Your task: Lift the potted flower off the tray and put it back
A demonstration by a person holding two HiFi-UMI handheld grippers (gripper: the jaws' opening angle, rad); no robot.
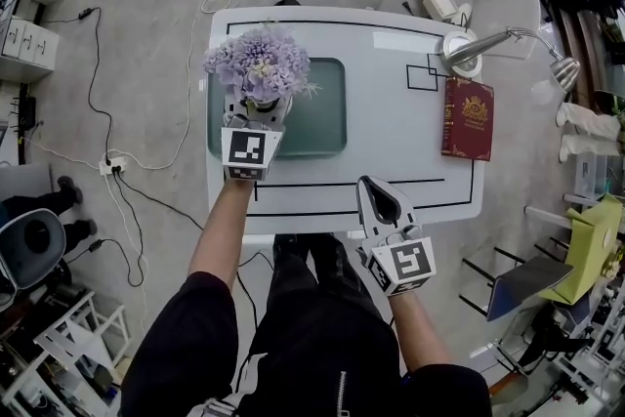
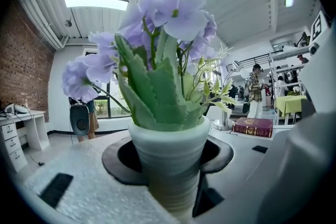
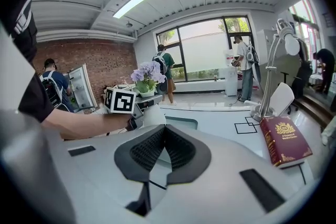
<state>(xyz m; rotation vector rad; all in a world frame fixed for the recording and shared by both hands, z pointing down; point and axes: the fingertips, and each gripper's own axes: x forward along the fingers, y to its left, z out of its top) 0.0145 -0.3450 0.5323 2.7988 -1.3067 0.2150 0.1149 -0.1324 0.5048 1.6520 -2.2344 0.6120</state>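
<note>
White table, black outlines, carries green tray, red book and lamp; cables cross the grey floor. Left gripper pinches potted flower over the tray's left end; right gripper closed, empty

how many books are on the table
1. The dark red book lies near the white table's right edge, beside the lamp's base. The potted flower covers part of the tray, so another could hide there.
</note>
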